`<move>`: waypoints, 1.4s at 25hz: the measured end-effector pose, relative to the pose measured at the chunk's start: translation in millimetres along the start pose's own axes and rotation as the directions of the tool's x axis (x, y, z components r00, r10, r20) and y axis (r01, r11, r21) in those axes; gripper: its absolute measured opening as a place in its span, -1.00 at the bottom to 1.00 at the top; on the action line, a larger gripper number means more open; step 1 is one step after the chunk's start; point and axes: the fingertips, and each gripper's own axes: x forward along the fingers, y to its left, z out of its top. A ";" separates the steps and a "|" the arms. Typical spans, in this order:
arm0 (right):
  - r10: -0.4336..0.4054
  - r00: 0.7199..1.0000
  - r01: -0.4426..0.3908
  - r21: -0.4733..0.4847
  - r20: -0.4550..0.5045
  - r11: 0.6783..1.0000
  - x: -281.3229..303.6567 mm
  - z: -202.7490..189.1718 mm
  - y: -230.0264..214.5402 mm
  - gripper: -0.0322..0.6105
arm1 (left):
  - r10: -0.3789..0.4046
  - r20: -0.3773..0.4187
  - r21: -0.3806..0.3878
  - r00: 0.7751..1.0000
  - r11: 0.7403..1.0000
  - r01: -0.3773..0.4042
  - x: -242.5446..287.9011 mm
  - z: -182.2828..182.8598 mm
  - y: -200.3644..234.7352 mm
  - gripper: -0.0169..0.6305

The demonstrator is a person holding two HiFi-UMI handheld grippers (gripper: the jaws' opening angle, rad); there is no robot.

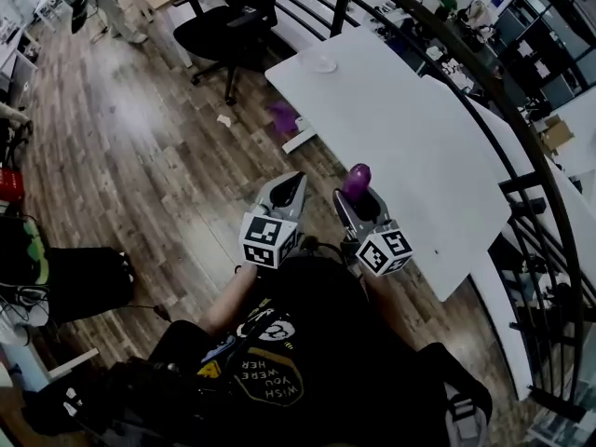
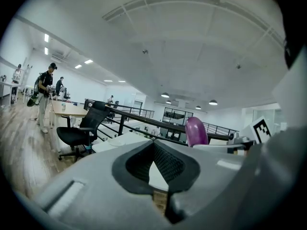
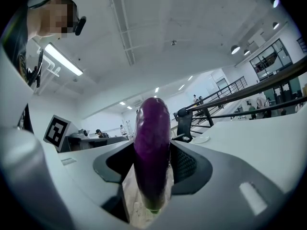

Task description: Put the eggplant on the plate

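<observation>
Holding the eggplant [image 1: 357,180] upright, the right gripper [image 1: 359,199] is clamped on its lower part, just off the white table's [image 1: 410,147] near left edge. Left gripper [image 1: 287,190] has its jaws together with nothing in them. Pickup looks done. What's left is the carry to the plate [image 1: 323,63], then the release. The plate sits by the table's far left corner, well apart, and looks bare. Count: one eggplant, one plate, one table, two grippers.
</observation>
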 end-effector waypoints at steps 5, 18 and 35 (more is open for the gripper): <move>0.050 0.998 -0.050 -0.008 -0.032 0.999 31.7 13.2 -33.0 -0.20 | 0.041 0.040 -0.058 0.998 0.998 -0.039 38.2 22.9 26.5 -0.93; 0.003 0.995 -0.007 -0.035 -0.103 0.999 184.1 28.9 -114.4 -0.20 | 0.002 -0.057 0.021 0.998 1.000 0.000 164.1 40.1 128.1 -0.93; -0.162 0.776 -0.117 -0.391 -0.610 0.913 425.1 -54.6 -325.4 -0.20 | 0.047 -0.167 -0.119 0.985 0.991 -0.067 239.3 34.2 278.3 -0.93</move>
